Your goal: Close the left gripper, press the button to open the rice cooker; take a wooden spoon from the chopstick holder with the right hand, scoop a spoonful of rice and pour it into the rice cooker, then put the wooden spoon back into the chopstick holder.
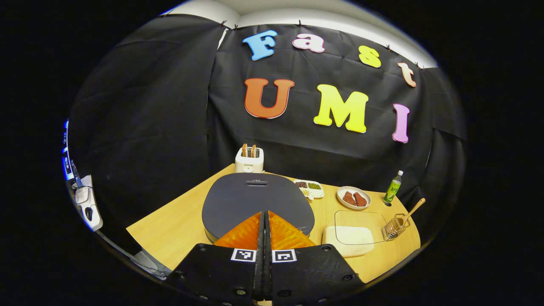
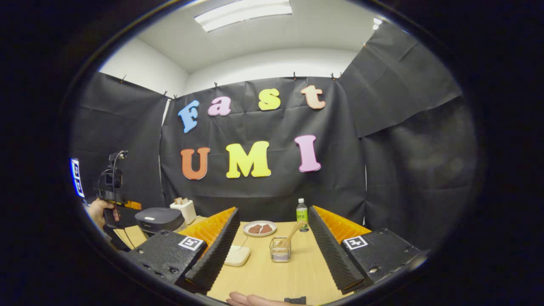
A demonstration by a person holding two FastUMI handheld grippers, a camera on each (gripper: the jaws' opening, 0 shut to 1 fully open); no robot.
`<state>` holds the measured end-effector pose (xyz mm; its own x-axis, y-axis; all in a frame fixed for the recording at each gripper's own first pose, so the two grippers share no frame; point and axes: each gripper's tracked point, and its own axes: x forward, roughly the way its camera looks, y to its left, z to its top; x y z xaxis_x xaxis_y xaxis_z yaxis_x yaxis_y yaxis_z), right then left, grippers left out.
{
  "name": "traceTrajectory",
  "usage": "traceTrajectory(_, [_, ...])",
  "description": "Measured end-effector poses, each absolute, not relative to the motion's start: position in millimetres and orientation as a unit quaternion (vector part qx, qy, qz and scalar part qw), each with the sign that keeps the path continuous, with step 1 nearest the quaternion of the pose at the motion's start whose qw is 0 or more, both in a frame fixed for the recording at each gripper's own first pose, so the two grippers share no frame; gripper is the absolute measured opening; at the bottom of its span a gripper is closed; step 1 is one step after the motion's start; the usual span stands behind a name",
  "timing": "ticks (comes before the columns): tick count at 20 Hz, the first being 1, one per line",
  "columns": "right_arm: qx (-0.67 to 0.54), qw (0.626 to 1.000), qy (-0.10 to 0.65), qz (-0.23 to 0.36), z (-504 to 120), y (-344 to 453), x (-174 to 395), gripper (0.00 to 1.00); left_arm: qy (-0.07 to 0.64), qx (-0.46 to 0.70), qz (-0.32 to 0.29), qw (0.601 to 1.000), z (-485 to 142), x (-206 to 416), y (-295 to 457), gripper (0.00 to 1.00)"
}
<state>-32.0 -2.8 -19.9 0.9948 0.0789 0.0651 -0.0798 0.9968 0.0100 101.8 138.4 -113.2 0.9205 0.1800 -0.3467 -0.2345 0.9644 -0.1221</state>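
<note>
The dark grey rice cooker [image 1: 257,202] sits on the wooden table with its lid down. My left gripper [image 1: 264,213] is shut with nothing between its fingers, its tips just over the near edge of the lid. In the right gripper view the cooker [image 2: 159,219] is at the left, with the left gripper and a hand [image 2: 100,212] beside it. The wire chopstick holder [image 1: 395,226] holds a wooden spoon [image 1: 413,209]. My right gripper [image 2: 272,214] is open, with the holder [image 2: 280,249] and spoon [image 2: 292,234] standing farther off between its fingers. A lidded container of white rice [image 1: 348,237] lies near the cooker.
A white toaster [image 1: 249,160] stands at the table's back. A divided dish of beans [image 1: 309,188], a plate of meat [image 1: 353,197] and a green bottle [image 1: 393,187] line the far side. The table edge [image 1: 153,248] drops off at the left.
</note>
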Motion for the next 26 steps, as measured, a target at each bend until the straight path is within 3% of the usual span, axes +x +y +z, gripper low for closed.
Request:
traceTrajectory(4, [-0.009, 0.998, -0.042, 0.040, -23.5, -6.2, -12.9, 1.00, 0.209, -0.076, 0.106, 0.969, -137.5, 129.7, 151.1, 0.00])
traceTrajectory(11, [0.010, 0.998, 0.015, 0.063, -66.6, -6.3, 14.1, 1.00, 0.250, -0.059, 0.104, 0.961, -162.9, 136.4, 145.4, 0.00])
traceTrajectory(16, [0.031, 0.997, 0.028, 0.059, -78.6, -6.3, 28.1, 1.00, 0.254, -0.068, 0.115, 0.958, -168.3, 134.1, 147.0, 0.00])
traceTrajectory(21, [-0.058, 0.997, -0.008, 0.057, -84.9, 7.6, 27.8, 1.00, 0.218, -0.054, 0.080, 0.971, -140.5, 124.5, 131.3, 0.02])
traceTrajectory(22, [-0.065, 0.996, -0.013, 0.058, -85.5, 10.0, 29.4, 1.00, 0.192, -0.048, 0.081, 0.977, -126.5, 121.9, 129.5, 0.45])
traceTrajectory(25, [-0.059, 0.997, -0.002, 0.045, -97.4, 7.6, 36.9, 1.00, 0.122, 0.002, 0.111, 0.986, -82.6, 105.6, 137.0, 0.98])
traceTrajectory(26, [-0.049, 0.998, 0.006, 0.043, -102.1, 8.8, 39.8, 1.00, 0.115, 0.001, 0.113, 0.987, -76.5, 96.2, 131.8, 0.93])
